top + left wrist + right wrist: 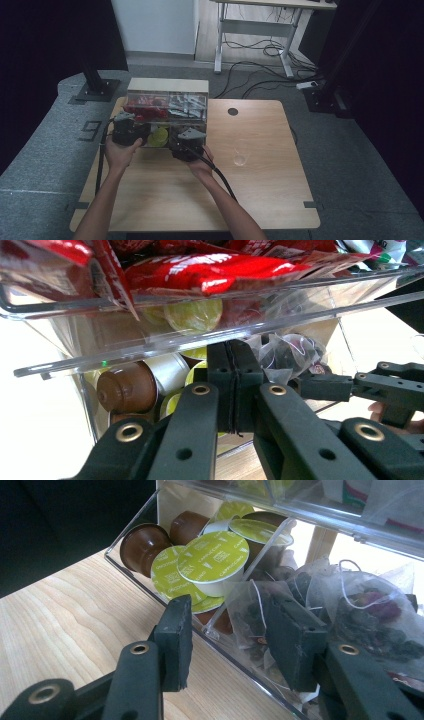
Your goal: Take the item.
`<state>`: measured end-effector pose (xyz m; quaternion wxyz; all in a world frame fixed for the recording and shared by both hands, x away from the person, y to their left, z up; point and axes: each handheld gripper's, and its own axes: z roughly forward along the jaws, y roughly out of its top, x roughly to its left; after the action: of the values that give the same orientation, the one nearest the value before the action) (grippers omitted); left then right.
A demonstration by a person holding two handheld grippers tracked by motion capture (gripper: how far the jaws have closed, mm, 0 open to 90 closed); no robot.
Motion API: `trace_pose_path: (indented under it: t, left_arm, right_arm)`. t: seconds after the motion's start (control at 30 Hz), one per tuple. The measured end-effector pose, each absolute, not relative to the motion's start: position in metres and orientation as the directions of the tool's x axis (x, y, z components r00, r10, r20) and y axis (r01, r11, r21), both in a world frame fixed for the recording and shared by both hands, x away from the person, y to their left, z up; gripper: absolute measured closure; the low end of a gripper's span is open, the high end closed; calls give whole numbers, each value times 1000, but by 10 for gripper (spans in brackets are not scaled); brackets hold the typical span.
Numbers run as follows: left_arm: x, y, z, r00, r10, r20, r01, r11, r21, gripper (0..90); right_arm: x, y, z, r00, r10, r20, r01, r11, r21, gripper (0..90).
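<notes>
2 tools work at the front of a clear plastic organizer [167, 100] that stands at the far left of the wooden counter [250, 190]. Our left tool [129, 131] sits at the organizer's left front; in the left gripper view its jaws are pressed flat together with nothing between them [234, 385], just in front of the lower compartment's clear wall. Behind that wall we see a brown coffee capsule [126, 387] lying on its side next to white ones, and above it the upper tray full of red packets [210, 267].

Our right tool [187, 145] is at the organizer's right front, its cable trailing back over the wrist. In the right gripper view its jaws stand partly apart [235, 635], level with the lower compartment's front edge. Between and behind them lies a see-through tea bag [250, 612] with dark contents; we cannot tell whether either jaw touches it. More tea bags [370, 615] lie to its right. Beyond a clear divider are capsules with green lids [215, 557] and brown capsules [145, 542].

A clear glass [240, 156] stands on the counter, well to the right of the right tool.
</notes>
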<state>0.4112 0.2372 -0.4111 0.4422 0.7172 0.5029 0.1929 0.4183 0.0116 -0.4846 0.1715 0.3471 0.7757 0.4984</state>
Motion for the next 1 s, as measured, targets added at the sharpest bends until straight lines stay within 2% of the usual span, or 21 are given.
trace_pose_path:
  t: [1.0]
  left_arm:
    - [412, 236, -412, 421, 891, -173, 552, -100, 828, 898]
  right_arm:
    - [434, 28, -492, -694, 717, 63, 371, 281, 885, 604]
